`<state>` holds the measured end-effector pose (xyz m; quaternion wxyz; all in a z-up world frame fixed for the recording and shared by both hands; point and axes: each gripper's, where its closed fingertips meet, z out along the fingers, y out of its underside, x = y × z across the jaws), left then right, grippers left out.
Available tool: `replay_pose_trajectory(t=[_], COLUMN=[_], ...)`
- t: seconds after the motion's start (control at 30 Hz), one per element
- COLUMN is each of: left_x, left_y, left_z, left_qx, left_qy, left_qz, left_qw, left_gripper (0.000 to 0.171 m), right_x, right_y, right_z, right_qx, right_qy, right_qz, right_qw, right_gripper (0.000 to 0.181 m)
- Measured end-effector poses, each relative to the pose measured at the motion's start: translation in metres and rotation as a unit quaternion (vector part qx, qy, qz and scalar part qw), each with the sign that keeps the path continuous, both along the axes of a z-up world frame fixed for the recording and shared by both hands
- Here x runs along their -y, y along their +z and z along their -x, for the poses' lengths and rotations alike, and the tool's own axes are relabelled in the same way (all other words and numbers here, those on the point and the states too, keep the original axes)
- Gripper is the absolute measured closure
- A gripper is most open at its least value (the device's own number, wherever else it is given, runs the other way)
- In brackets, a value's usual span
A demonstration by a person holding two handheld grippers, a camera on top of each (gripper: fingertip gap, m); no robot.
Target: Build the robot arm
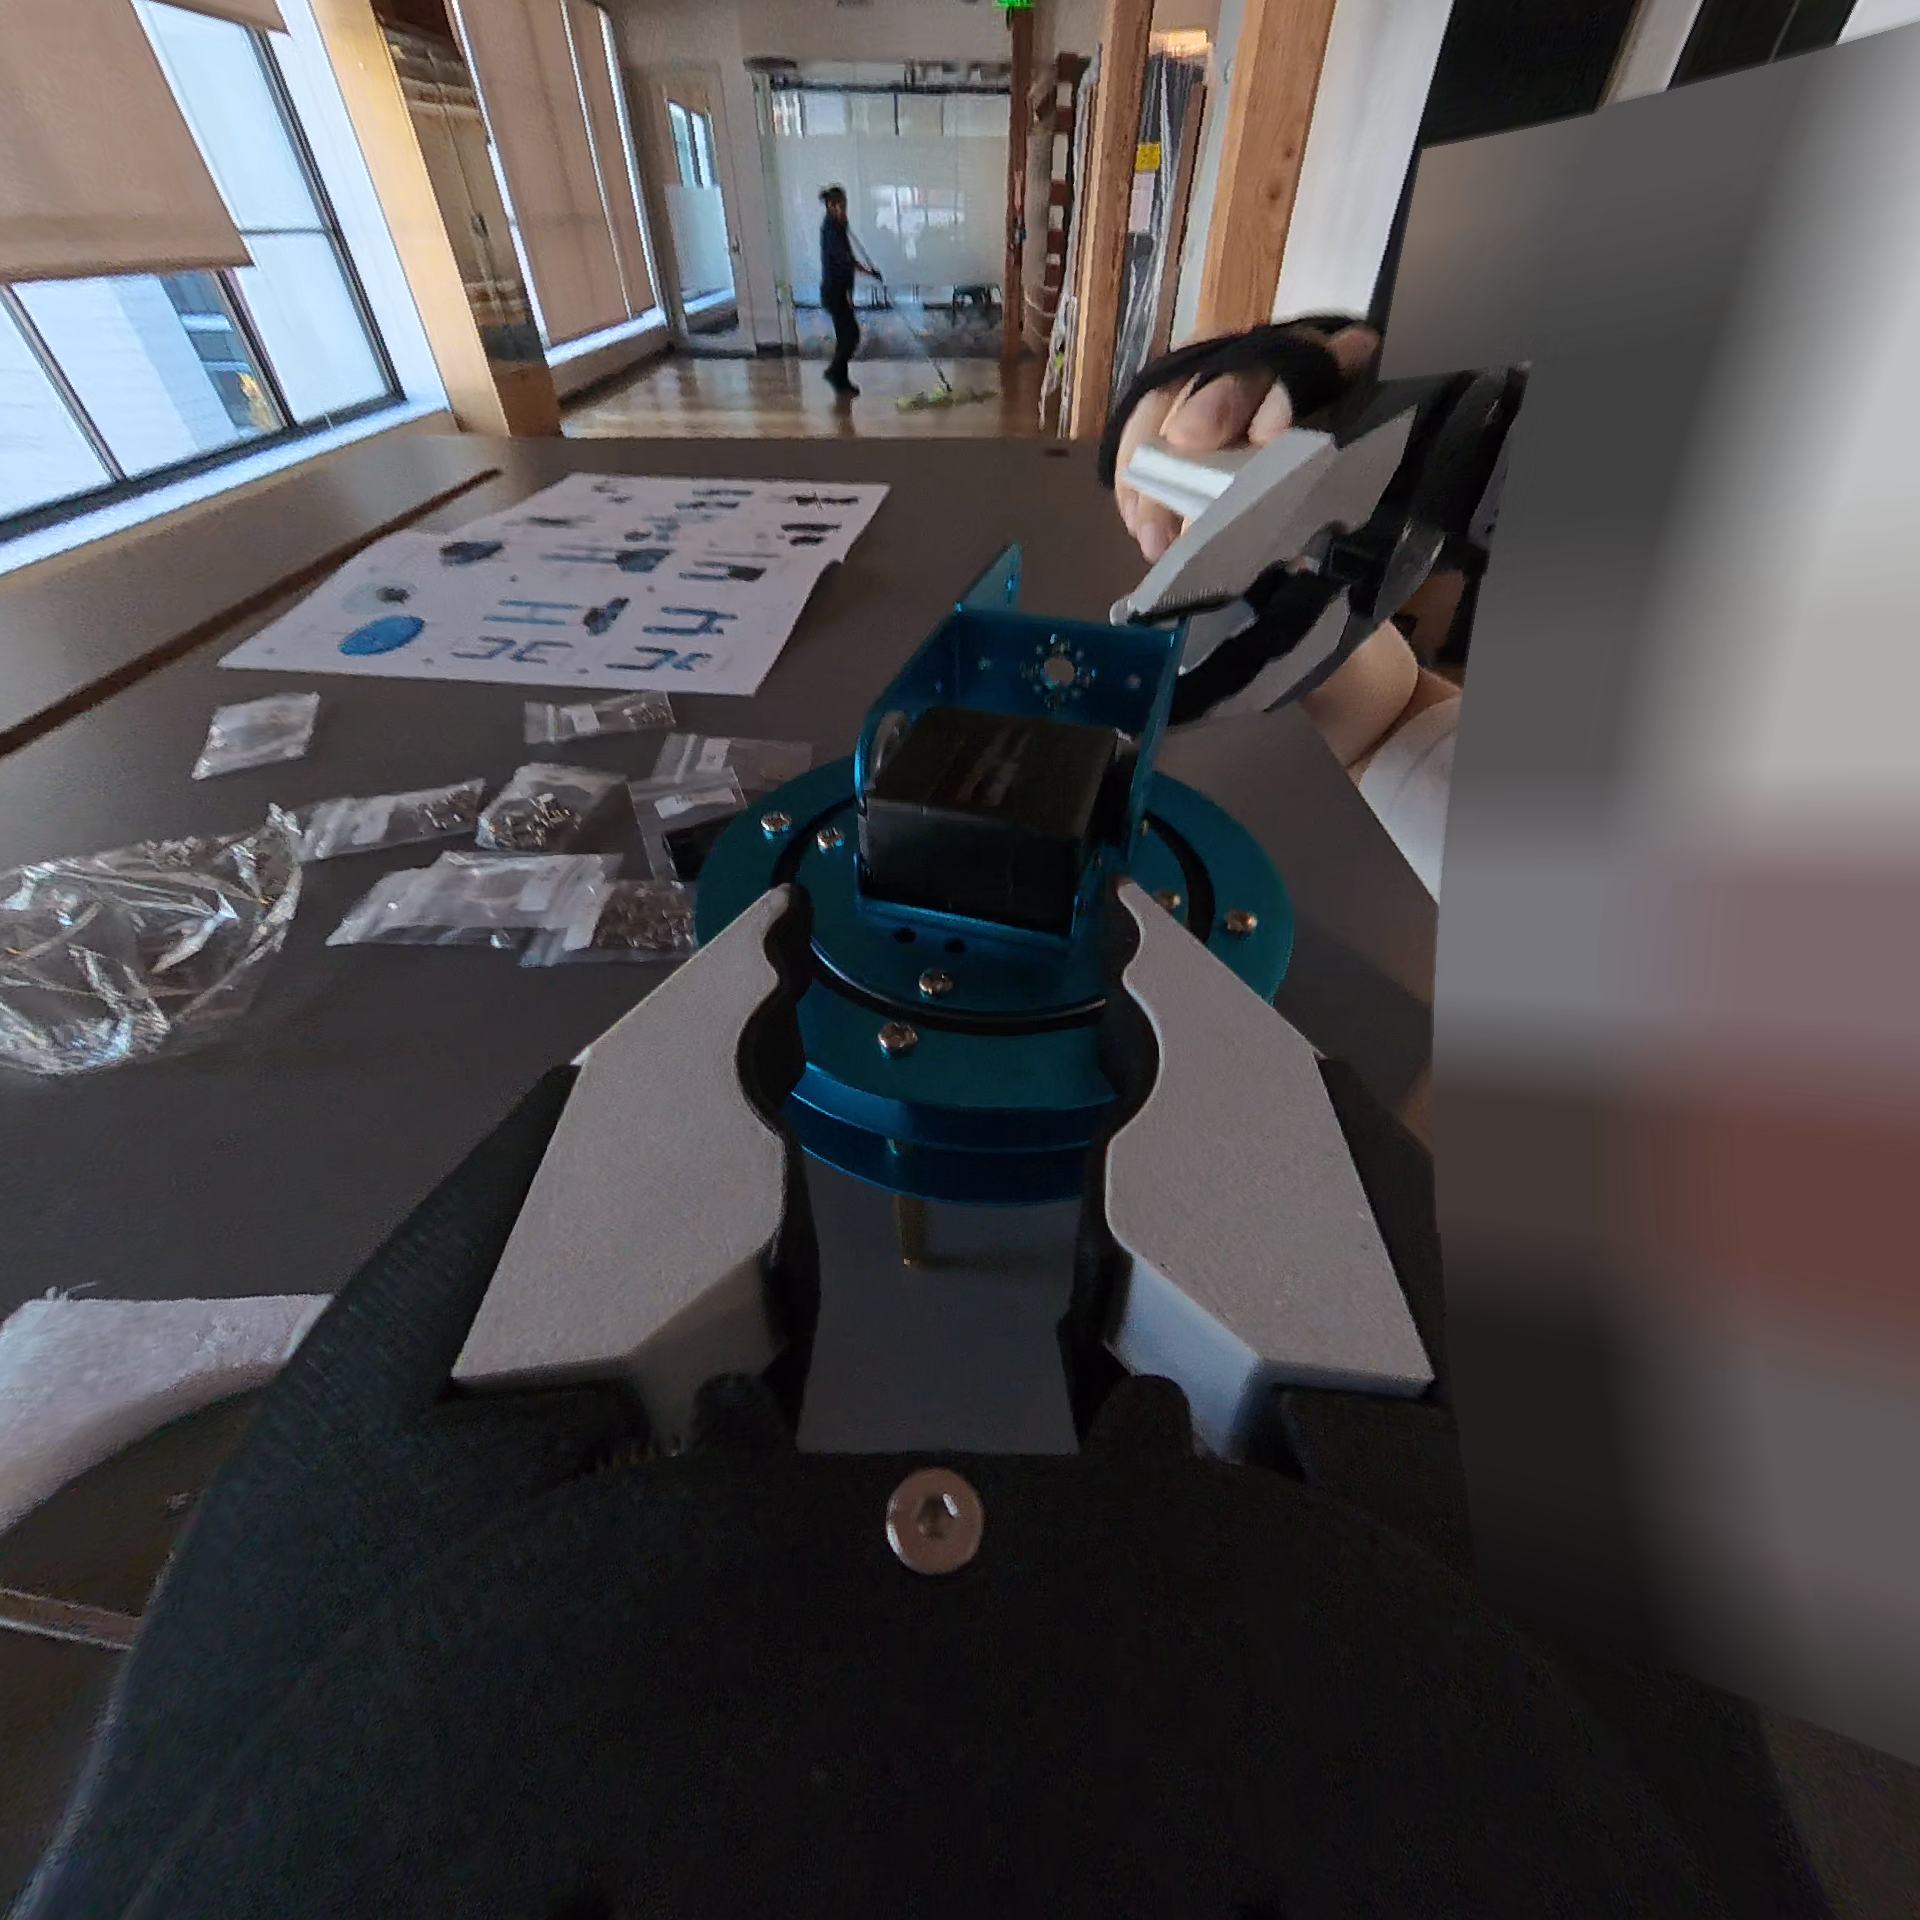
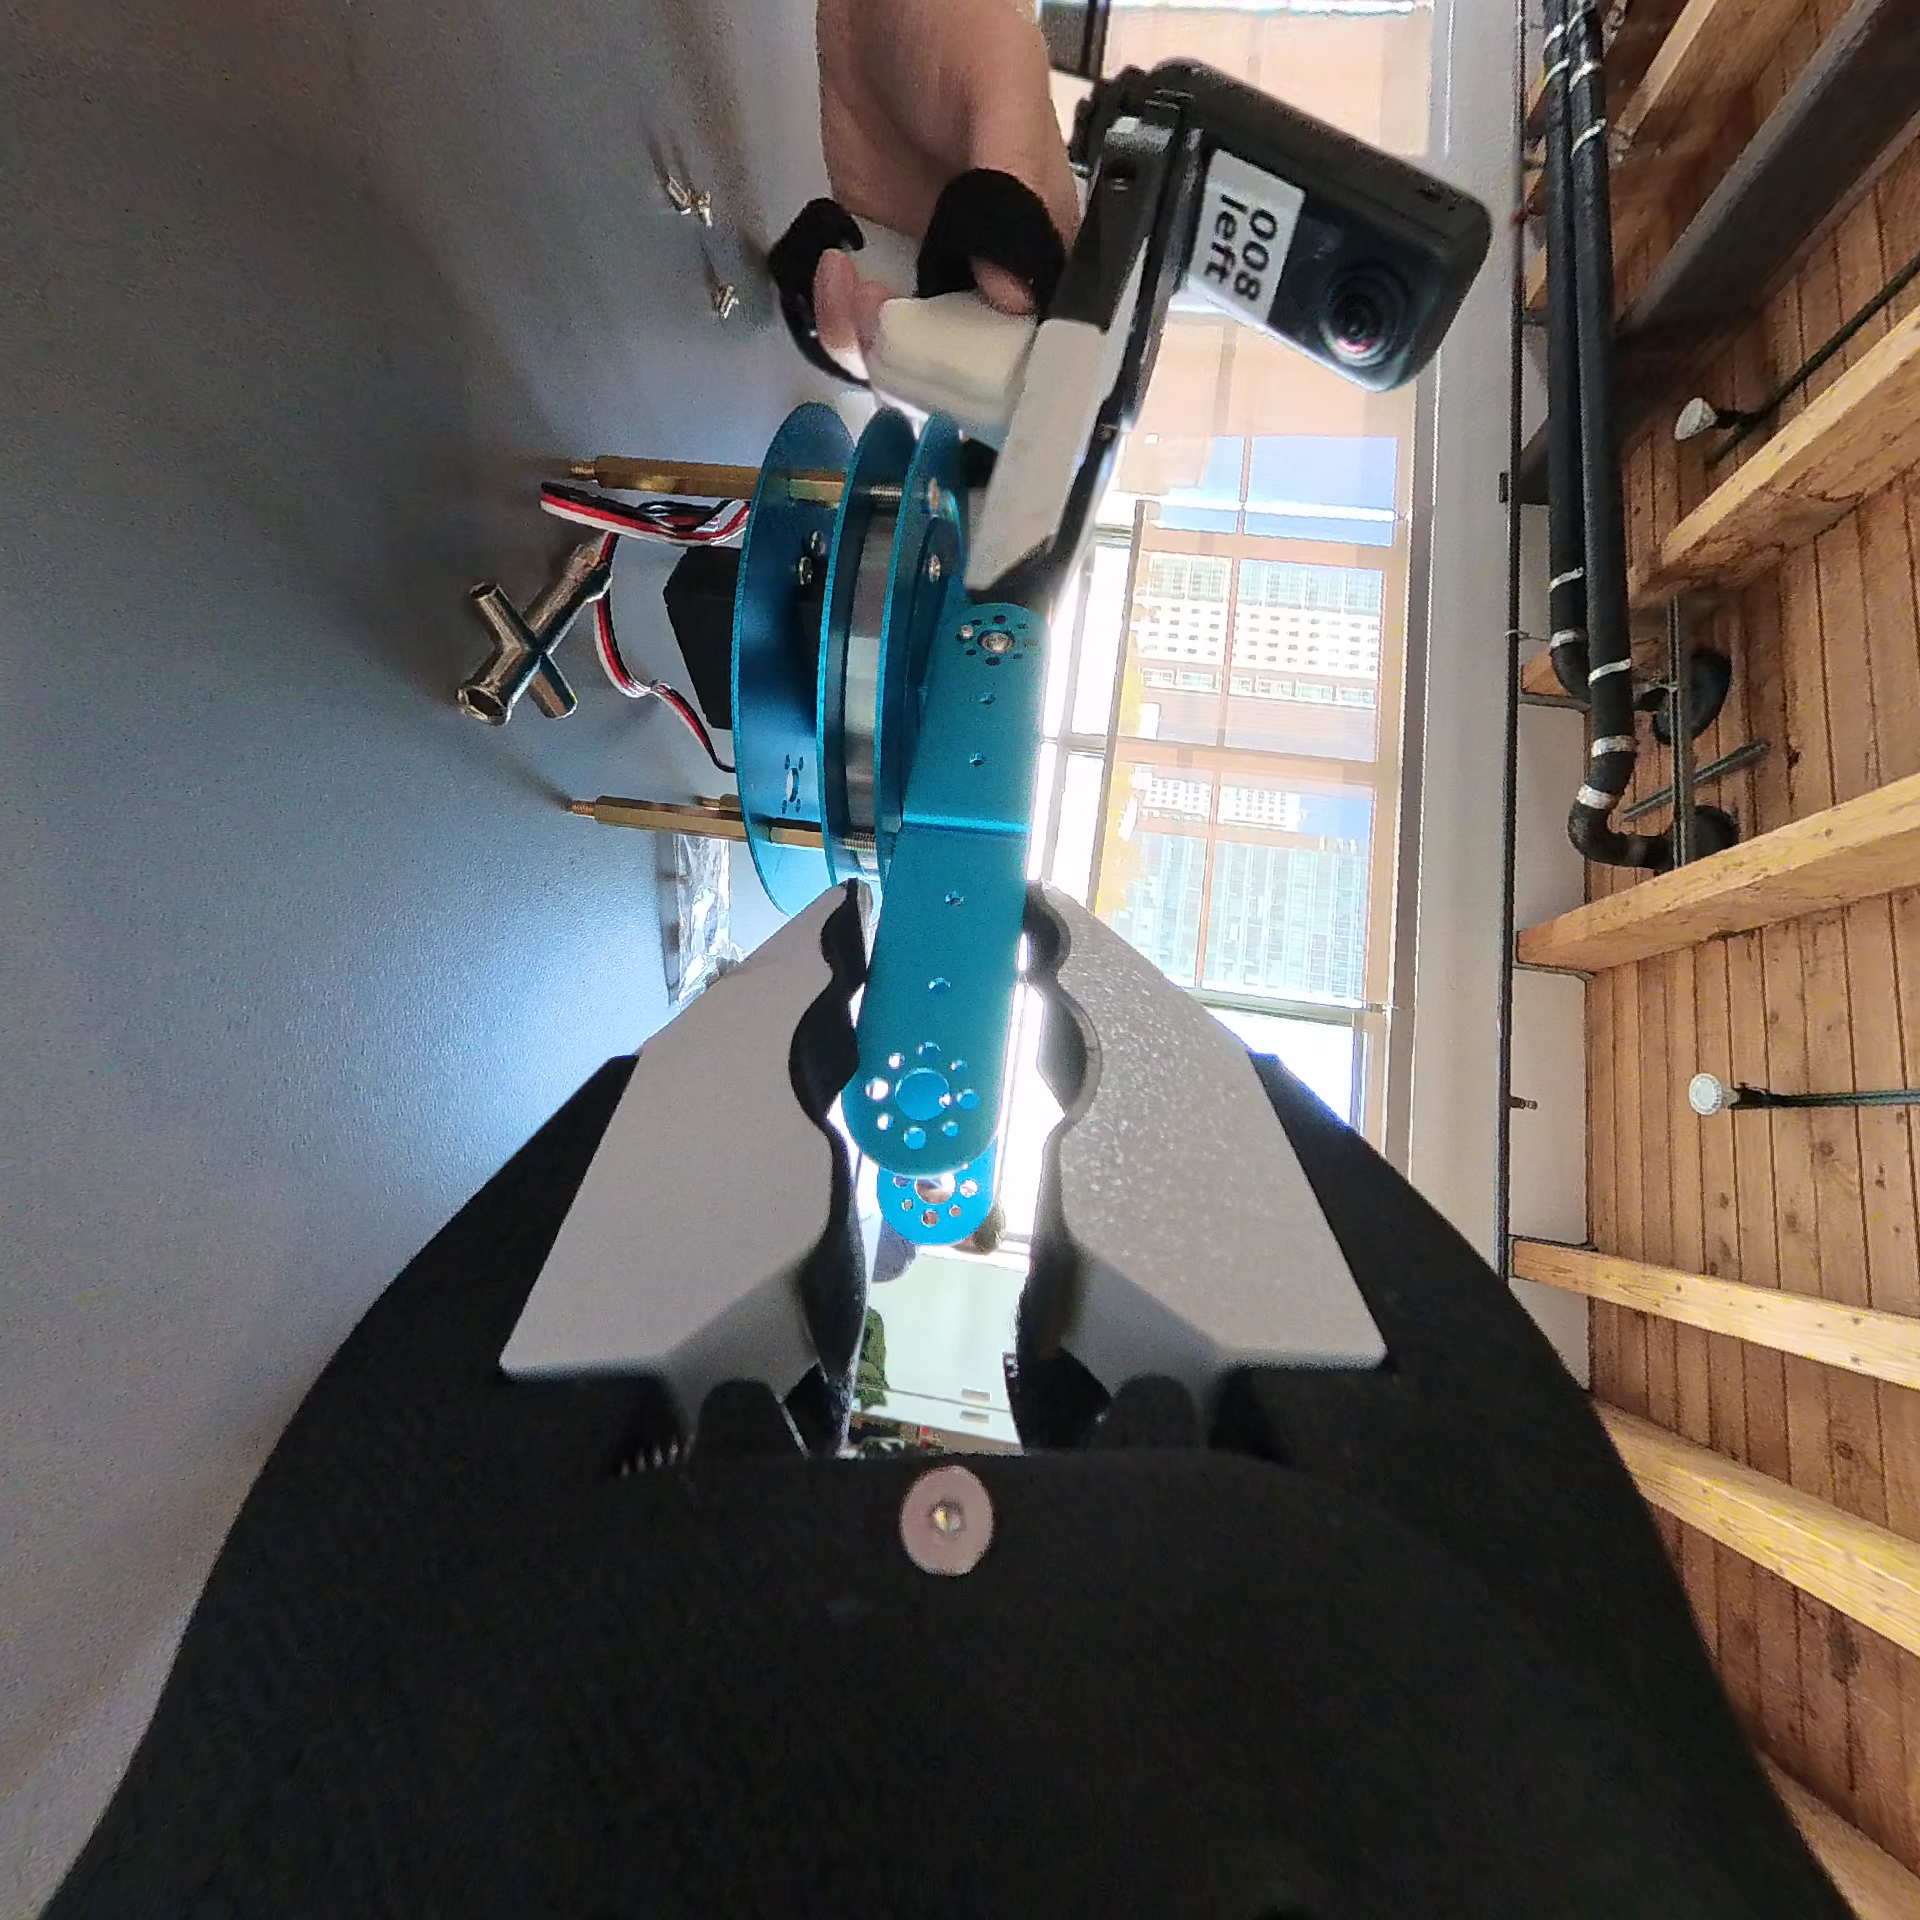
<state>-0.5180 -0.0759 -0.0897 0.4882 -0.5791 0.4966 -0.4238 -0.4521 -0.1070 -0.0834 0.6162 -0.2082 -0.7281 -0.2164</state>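
A blue metal turntable base (image 1: 1226, 966) on brass standoffs (image 2: 665, 478) stands on the dark table (image 1: 312, 1091). A black servo (image 1: 987, 800) sits on top of it in a blue U bracket (image 1: 1039, 665). My left gripper (image 1: 956, 914) has its fingers closed around the base's upper round plate, beside the bracket foot; it also shows in the right wrist view (image 2: 1029, 499). My right gripper (image 2: 940, 899) is shut on the long arm of the blue bracket (image 2: 945, 987). In the left wrist view it (image 1: 1174, 613) pinches the bracket's top right corner.
A printed parts sheet (image 1: 582, 582), several small bags of hardware (image 1: 540, 821), crumpled clear plastic (image 1: 135, 935) and white foam (image 1: 104, 1371) lie left of the base. A cross-shaped socket wrench (image 2: 530, 655) and loose screws (image 2: 696, 197) lie behind it. A person (image 1: 842, 291) mops far off. The left gripper's tips are roughly 9 cm from the right gripper's.
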Motion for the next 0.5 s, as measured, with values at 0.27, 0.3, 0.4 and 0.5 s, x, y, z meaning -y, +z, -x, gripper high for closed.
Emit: replay_pose_trajectory(t=[0.27, 0.3, 0.4, 0.5], left_x=[0.0058, 0.0056, 0.0054, 0.0052], left_y=[-0.0012, -0.0008, -0.0008, -0.0010], left_z=[-0.0041, -0.0044, -0.0043, -0.0043], left_qx=[-0.017, -0.015, -0.017, -0.020], left_qy=[0.016, 0.020, 0.026, 0.030], left_qz=[0.001, 0.008, 0.011, 0.010], left_qw=[1.000, 1.000, 0.999, 0.999], left_gripper=[0.120, 0.121, 0.121, 0.121], right_x=[-0.0003, 0.0002, 0.0003, 0.0002], right_y=[0.0008, 0.0012, 0.0017, 0.0015], right_z=[0.0008, 0.0012, 0.0013, 0.0012], right_qx=[-0.008, -0.009, -0.012, -0.012], right_qy=[-0.018, -0.018, -0.020, -0.020], right_qz=[-0.005, -0.005, 0.001, 0.000], right_qw=[1.000, 1.000, 1.000, 1.000], right_gripper=[0.154, 0.154, 0.154, 0.154])
